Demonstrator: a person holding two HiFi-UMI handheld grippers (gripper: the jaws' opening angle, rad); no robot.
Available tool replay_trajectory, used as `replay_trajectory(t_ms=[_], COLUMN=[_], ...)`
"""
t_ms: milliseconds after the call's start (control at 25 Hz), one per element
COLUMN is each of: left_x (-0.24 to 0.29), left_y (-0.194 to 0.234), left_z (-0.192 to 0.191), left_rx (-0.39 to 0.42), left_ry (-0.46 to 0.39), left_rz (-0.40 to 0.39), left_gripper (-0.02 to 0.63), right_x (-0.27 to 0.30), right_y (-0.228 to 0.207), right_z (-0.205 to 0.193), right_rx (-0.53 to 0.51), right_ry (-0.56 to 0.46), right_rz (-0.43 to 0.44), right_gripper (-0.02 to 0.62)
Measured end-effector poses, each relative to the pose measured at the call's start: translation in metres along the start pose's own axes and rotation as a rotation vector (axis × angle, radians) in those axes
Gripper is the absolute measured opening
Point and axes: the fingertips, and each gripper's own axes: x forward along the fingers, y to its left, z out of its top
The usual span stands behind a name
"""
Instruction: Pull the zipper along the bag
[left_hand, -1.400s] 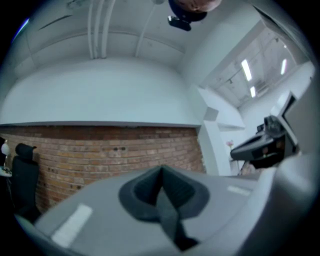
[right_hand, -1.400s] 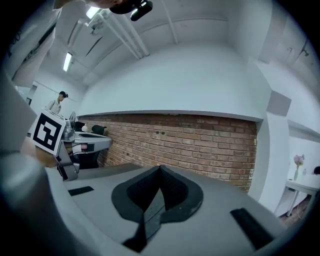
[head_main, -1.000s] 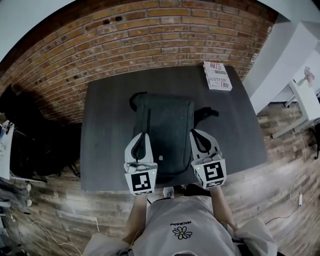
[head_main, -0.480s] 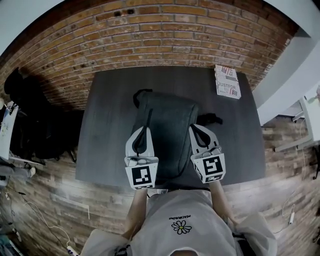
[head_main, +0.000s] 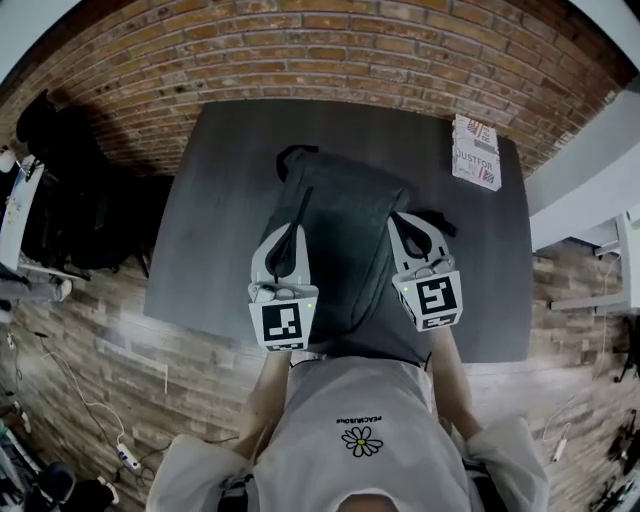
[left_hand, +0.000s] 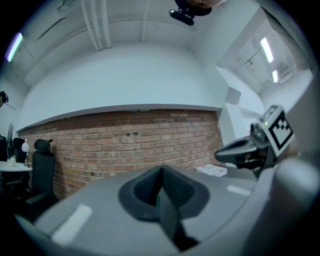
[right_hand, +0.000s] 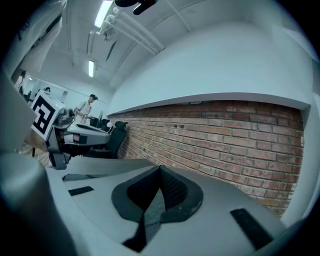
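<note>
A brick wall (head_main: 330, 50) is seen beyond both pairs of jaws, and a dark grey table (head_main: 220, 200) is spread beneath them. A grey backpack (head_main: 345, 230) has been laid flat on the table with its front panel upward, directly under and ahead of the jaws, presumably so that its zip can be reached from above.

The left gripper (head_main: 291, 232) and the right gripper (head_main: 402, 220) are held side by side over the near half of the backpack, one toward each edge of it. In each gripper view the jaws are shown pressed together at their tips, with nothing pinched between them. Only wall and table are seen past them, and the bag itself is left out of both views.

A white printed book (head_main: 474, 152) has been left at the far corner of the table, well ahead of the right jaws and to their right, clear of the work.

The zipper (head_main: 300, 215) is seen as a dark line on the panel, running straight away from the tips of the left jaws. Its pull tab cannot be made out. The task is judged not yet begun. The left jaws appear to be lined up with the zip for the pull, while the right ones may be meant to steady the bag.
</note>
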Motion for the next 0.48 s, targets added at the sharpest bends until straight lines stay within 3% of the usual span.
replay_trajectory(t_ms=[160,320,480], left_x=[-0.007,-0.02,-0.032], left_y=[0.003,-0.007,-0.013], left_z=[-0.027,-0.071,-0.103], left_rx=[-0.015,-0.106,-0.142], left_ry=[0.073,0.202,0.314], left_rz=[0.01,0.025,0.072], left_gripper=[0.031,0.052,0.0], right_x=[0.027,0.05,0.08], right_y=[-0.002,-0.008,-0.007], right_z=[-0.02,-0.043,-0.063], right_rx=[-0.101,-0.177,-0.268], right_ry=[0.034,0.102,0.156], right_rz=[0.089,0.186,0.277], right_gripper=[0.002,0.002,0.002])
